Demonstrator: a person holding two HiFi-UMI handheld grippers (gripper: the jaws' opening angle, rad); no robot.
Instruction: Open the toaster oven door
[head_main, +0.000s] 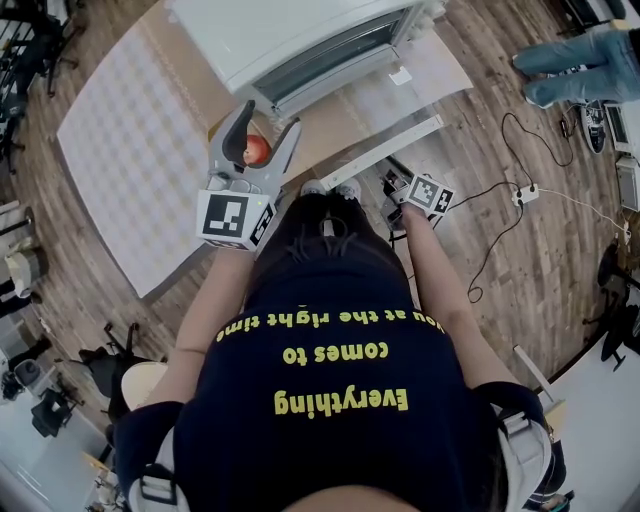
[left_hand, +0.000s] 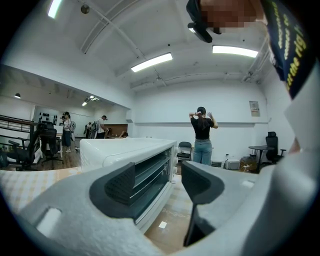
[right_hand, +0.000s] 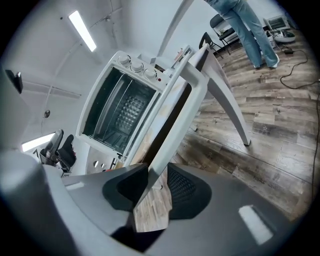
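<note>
A white toaster oven (head_main: 300, 35) stands on the table, its glass door (head_main: 400, 95) swung down flat toward me. The open cavity shows in the right gripper view, oven (right_hand: 120, 107) with knobs along one side. The door's white handle bar (head_main: 385, 150) (right_hand: 175, 105) runs between the jaws of my right gripper (head_main: 395, 185) (right_hand: 157, 182), which is shut on it. My left gripper (head_main: 268, 120) (left_hand: 157, 182) is held up left of the door, open and empty, with the oven (left_hand: 130, 155) beyond it.
A pale checked mat (head_main: 140, 150) covers the table's left part. A small red round thing (head_main: 256, 150) lies behind the left gripper. A person in jeans (head_main: 580, 60) (left_hand: 202, 135) stands nearby, and cables (head_main: 500, 220) trail over the wooden floor. A white table leg (right_hand: 230, 105) slants right of the door.
</note>
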